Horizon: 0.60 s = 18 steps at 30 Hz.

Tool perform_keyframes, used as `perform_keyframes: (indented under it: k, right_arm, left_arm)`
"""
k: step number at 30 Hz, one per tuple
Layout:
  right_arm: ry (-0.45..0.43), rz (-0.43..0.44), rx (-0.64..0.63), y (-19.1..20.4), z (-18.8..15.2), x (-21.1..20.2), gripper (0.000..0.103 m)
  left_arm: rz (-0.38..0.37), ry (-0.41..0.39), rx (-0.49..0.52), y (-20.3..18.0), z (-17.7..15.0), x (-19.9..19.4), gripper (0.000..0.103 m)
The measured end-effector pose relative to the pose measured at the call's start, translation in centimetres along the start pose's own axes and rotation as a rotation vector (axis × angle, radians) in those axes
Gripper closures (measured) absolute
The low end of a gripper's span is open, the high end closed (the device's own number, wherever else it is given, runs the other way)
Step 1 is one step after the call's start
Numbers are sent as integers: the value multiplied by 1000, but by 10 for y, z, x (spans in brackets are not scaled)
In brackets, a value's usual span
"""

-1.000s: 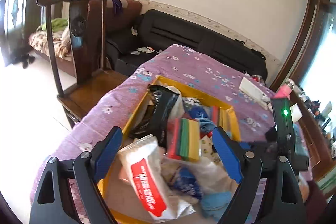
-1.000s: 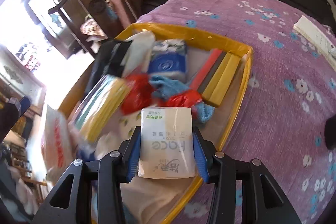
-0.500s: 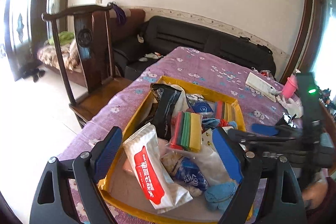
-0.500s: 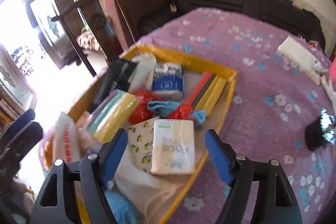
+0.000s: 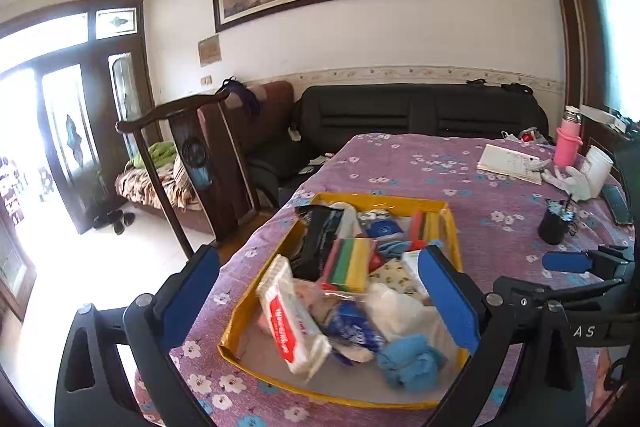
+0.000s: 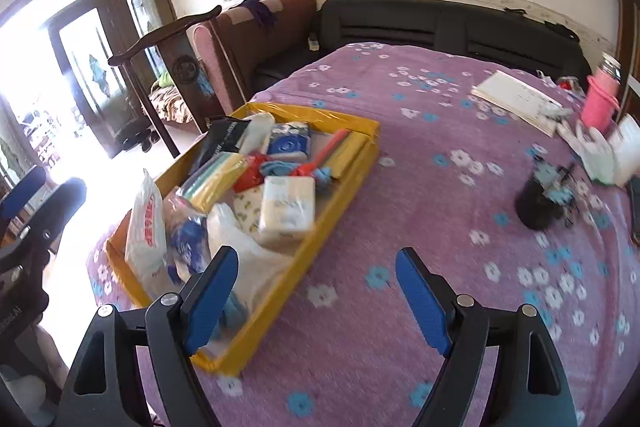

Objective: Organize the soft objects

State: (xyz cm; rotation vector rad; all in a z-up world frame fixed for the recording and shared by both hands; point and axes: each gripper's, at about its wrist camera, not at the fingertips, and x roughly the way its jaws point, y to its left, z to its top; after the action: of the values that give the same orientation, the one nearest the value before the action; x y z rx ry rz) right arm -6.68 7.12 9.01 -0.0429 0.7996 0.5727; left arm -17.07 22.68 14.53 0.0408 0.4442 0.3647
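A yellow tray on the purple flowered tablecloth holds several soft items: a red-and-white wipes pack, a coloured sponge stack, a black pouch, blue cloth and a white tissue pack. My left gripper is open and empty, raised above the tray's near end. My right gripper is open and empty, above the tablecloth just right of the tray; it also shows at the right of the left wrist view.
A black cup, a pink bottle, a booklet, white gloves and a phone lie at the table's right. A wooden chair stands left of the table, a black sofa behind.
My right gripper opened, left the white tissue pack in the tray, and drew back to the right. My left gripper stayed open and rose away from the tray.
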Motion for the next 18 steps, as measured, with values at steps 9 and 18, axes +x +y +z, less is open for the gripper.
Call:
perform_keyframes:
  k: [9,18]
  right_arm:
    - [-37,-11,57,-28,-26,-32,17]
    - [-81,-18,49,-33,-43,-58,16]
  left_arm:
    - [6,-46,65,-35,2,-33,2]
    - [231,-246,9,-39,-1,-79,0]
